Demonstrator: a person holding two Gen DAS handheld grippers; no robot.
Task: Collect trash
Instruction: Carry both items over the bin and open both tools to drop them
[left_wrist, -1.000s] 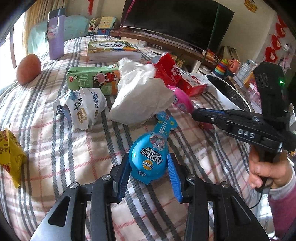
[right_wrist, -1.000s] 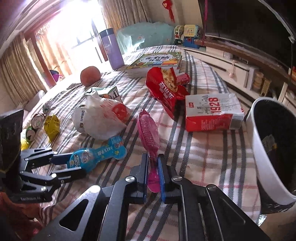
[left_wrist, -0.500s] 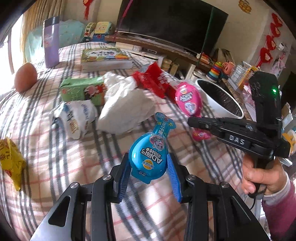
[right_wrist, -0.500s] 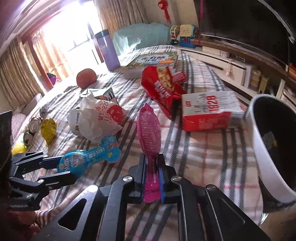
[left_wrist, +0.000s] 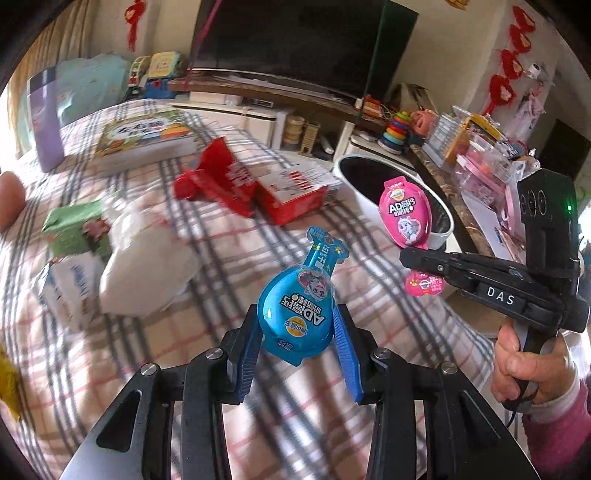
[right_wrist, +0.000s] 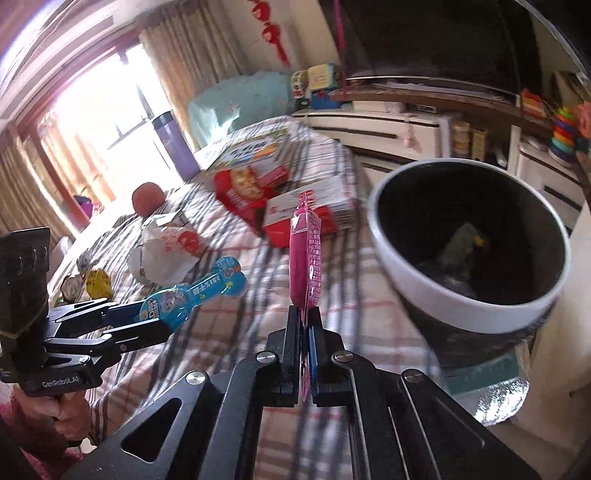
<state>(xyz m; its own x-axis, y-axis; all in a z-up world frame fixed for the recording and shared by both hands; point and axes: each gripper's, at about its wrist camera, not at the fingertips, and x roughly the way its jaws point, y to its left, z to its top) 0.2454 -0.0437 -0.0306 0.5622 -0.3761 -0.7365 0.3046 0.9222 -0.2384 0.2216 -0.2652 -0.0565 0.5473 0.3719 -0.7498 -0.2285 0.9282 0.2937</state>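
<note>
My left gripper (left_wrist: 297, 325) is shut on a blue egg-shaped snack pack (left_wrist: 299, 310) and holds it above the plaid bed; it also shows in the right wrist view (right_wrist: 192, 295). My right gripper (right_wrist: 306, 325) is shut on a pink snack pack (right_wrist: 305, 254), held upright in the air left of the white-rimmed trash bin (right_wrist: 461, 291). In the left wrist view the pink pack (left_wrist: 406, 212) hangs in front of the bin (left_wrist: 439, 218), with the right gripper (left_wrist: 410, 256) below it. Some trash lies inside the bin.
On the bed lie a white crumpled bag (left_wrist: 147, 266), a red snack bag (left_wrist: 218, 181), a red-white box (left_wrist: 295, 192), a green carton (left_wrist: 74, 229), a book (left_wrist: 144, 140), a purple bottle (right_wrist: 173, 147) and an orange fruit (right_wrist: 147, 195). A TV cabinet (right_wrist: 406, 114) stands behind.
Both grippers have lifted their packs off the bed and swung right, toward the bin. The pink pack is now close to the bin's rim.
</note>
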